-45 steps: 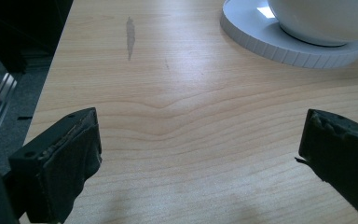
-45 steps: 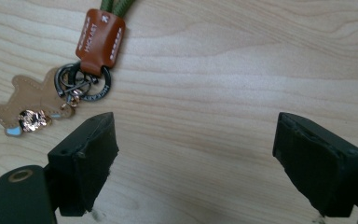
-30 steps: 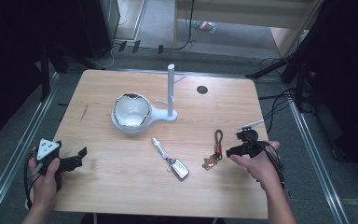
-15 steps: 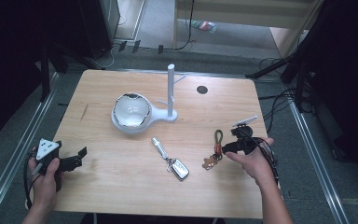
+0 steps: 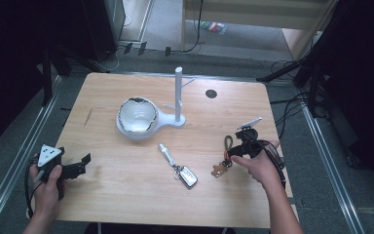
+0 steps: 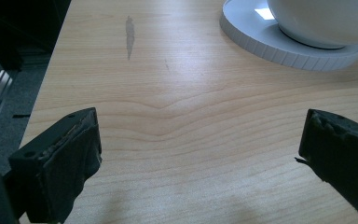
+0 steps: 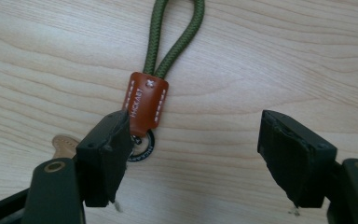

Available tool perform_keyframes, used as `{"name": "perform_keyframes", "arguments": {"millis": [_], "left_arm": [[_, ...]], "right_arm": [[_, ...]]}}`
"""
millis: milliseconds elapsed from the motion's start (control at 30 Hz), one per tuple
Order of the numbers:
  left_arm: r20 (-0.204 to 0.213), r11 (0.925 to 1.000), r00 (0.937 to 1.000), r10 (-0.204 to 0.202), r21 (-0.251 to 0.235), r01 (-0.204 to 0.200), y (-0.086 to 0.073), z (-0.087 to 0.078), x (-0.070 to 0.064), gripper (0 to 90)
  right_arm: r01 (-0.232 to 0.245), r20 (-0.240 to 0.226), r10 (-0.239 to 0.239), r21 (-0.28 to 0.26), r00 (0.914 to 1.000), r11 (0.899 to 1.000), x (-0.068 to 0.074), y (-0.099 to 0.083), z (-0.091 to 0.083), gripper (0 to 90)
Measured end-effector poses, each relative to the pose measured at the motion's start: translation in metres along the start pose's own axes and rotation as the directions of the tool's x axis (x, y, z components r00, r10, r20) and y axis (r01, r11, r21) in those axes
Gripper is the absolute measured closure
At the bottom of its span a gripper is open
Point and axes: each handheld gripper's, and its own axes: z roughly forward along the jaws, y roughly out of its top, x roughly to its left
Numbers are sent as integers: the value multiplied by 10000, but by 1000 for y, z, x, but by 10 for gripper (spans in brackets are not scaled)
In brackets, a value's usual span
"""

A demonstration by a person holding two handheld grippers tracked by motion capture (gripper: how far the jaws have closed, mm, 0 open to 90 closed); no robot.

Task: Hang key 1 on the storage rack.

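Centre frame on my wooden table (image 5: 102, 195): one bowl (image 5: 137, 116), one stand (image 5: 179, 95), two keyrings: (image 5: 179, 165) and (image 5: 225, 156). Both grippers, left (image 5: 80, 165) and right (image 7: 196, 154), gape wide, empty; grey floor around.

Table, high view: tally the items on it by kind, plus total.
Keychains: 2, a green cord lanyard with brown leather tab by the right gripper, and a car key fob with silver stick at centre.
Bowls: 1, white bowl.
Stands: 1, white peg stand whose round base holds the bowl.
Total: 4, on the wooden table.
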Motion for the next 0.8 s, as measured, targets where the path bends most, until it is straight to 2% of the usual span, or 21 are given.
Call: {"name": "perform_keyframes", "arguments": {"millis": [67, 133, 267, 533, 800], "left_arm": [[4, 10000, 10000, -7, -11, 7, 0, 0, 0, 0], [22, 10000, 10000, -18, -4, 18, 0, 0, 0, 0], [23, 10000, 10000, -10, 1, 10, 0, 0, 0, 0], [18, 10000, 10000, -17, -6, 17, 0, 0, 0, 0], [1, 10000, 10000, -13, -12, 13, 0, 0, 0, 0]], "right_arm": [[-109, -78, 109, 82, 9999, 9999, 1, 1, 0, 266], [-602, -427, 610, 190, 9972, 9980, 4, 5, 2, 265], [-775, -256, 787, 453, 9966, 9960, 10, 9, 6, 304], [-1052, -73, 1063, 910, 9943, 9903, 19, 17, 12, 383], [-1049, -41, 1060, 1100, 9944, 9884, 24, 20, 17, 431]]}}
